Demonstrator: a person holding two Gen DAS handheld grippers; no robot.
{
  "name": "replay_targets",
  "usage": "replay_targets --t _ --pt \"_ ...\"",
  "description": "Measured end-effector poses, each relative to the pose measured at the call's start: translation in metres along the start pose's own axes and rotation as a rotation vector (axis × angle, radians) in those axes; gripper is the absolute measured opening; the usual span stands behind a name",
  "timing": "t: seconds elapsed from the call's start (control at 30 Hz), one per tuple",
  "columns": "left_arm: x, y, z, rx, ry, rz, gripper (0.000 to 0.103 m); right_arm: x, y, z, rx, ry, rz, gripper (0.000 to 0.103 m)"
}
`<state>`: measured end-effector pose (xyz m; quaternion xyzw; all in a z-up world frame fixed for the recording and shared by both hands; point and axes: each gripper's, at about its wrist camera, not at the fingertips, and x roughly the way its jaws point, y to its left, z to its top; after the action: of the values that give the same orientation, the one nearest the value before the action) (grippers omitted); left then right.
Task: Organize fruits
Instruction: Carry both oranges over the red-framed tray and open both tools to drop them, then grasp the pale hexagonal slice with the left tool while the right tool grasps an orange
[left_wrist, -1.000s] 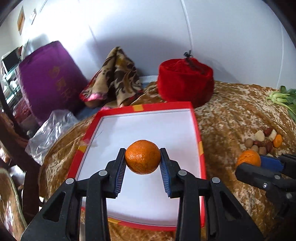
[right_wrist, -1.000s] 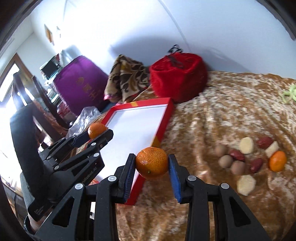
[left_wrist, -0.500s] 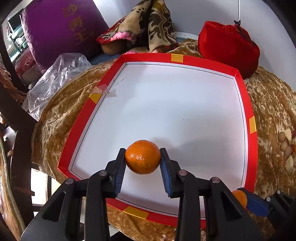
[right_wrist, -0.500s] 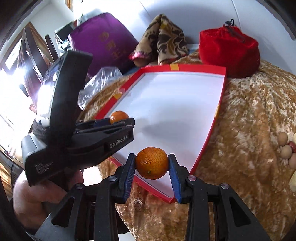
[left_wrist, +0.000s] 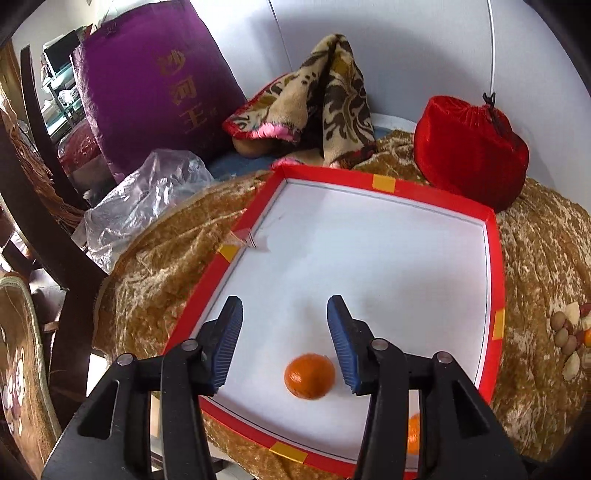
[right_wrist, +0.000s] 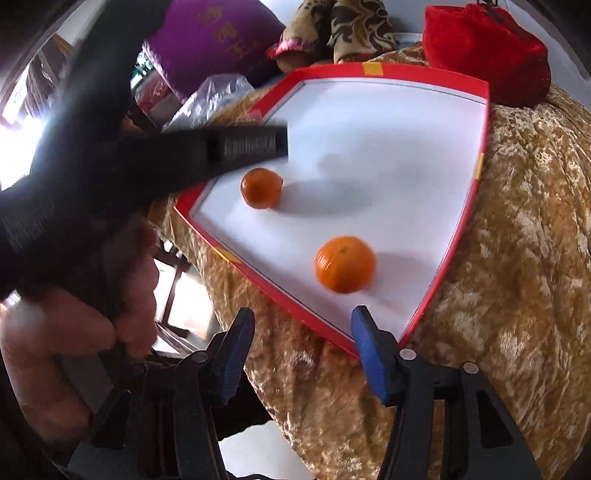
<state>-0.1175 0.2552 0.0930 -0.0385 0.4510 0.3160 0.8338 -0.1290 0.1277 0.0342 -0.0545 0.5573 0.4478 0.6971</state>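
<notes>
Two tangerines released into the red-rimmed tray on the brown cloth.

The tray (left_wrist: 493, 266) is the landmark, its white floor otherwise bare. Beyond its far right corner sits a red pouch (left_wrist: 469, 147); well off its right rim lies a cluster of small fruits (left_wrist: 570, 338), still unsorted. Inside, near the tray's front rim, rest the left tangerine (left_wrist: 309, 376) and the right tangerine (right_wrist: 345, 264), apart from each other. The left gripper (left_wrist: 284, 343) hangs over its fruit, jaws opening, pads clear of the peel. The right gripper (right_wrist: 303, 354) stands at the front rim, jaws opening, nothing between them; judged nearer the cluster, it suits the next pick.
</notes>
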Motion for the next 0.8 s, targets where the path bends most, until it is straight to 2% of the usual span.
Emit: replay_targets --t 0.2,0.3,0.4,0.47,0.57,0.67,0.8 --pt "-0.01 0.018 0.018 -0.04 -0.082 0.041 0.046 0.003 -0.001 -0.007 0.051 0.129 0.137 0.059" --pt "-0.014 0.015 0.021 -0.045 -0.106 0.01 0.046 0.0 0.004 -0.016 0.04 0.167 0.179 0.059" --pt "-0.02 -0.007 0.02 0.016 -0.133 -0.041 0.046 -0.009 -0.001 -0.024 0.069 0.171 0.226 0.057" --pt "-0.027 -0.026 0.018 0.072 -0.158 -0.085 0.046 -0.031 -0.011 -0.028 0.103 0.126 0.236 0.058" --pt "-0.037 -0.054 0.012 0.145 -0.193 -0.143 0.046 -0.082 -0.041 -0.03 0.145 0.007 0.228 0.058" --pt "-0.045 -0.088 0.003 0.232 -0.193 -0.252 0.046 -0.14 -0.087 -0.033 0.205 -0.14 0.119 0.058" --pt "-0.055 -0.142 -0.022 0.385 -0.157 -0.416 0.046 -0.206 -0.172 -0.044 0.428 -0.323 0.045 0.059"
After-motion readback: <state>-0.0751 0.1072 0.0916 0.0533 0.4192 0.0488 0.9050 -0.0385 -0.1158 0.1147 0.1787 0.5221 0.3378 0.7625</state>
